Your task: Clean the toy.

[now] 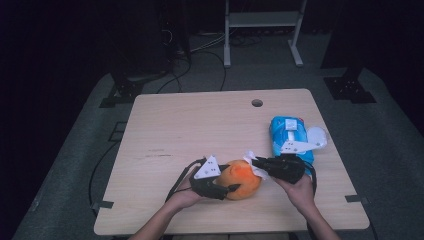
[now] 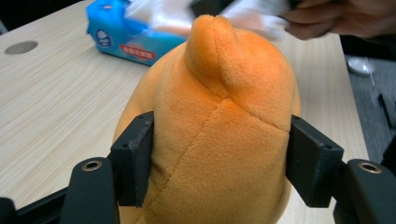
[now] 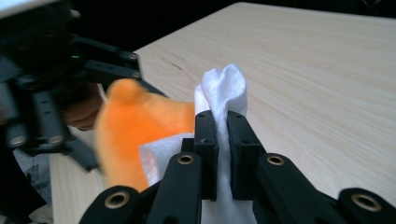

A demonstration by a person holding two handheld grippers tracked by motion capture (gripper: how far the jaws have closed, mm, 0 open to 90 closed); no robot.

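An orange plush toy (image 1: 242, 179) lies near the front of the wooden table (image 1: 200, 125). My left gripper (image 1: 227, 186) is shut on it from the left; in the left gripper view both pads press into the toy's (image 2: 219, 121) sides. My right gripper (image 1: 257, 162) reaches in from the right and is shut on a white tissue (image 1: 252, 159). In the right gripper view the tissue (image 3: 224, 88) sticks up between the closed jaws and drapes against the toy (image 3: 126, 130). Whether the tissue presses on the toy's top I cannot tell.
A blue tissue pack (image 1: 287, 132) lies on the right of the table, just behind my right hand, with a white round item (image 1: 318, 136) beside it. A cable hole (image 1: 257, 103) sits near the far edge. A metal stand (image 1: 262, 30) is on the floor beyond.
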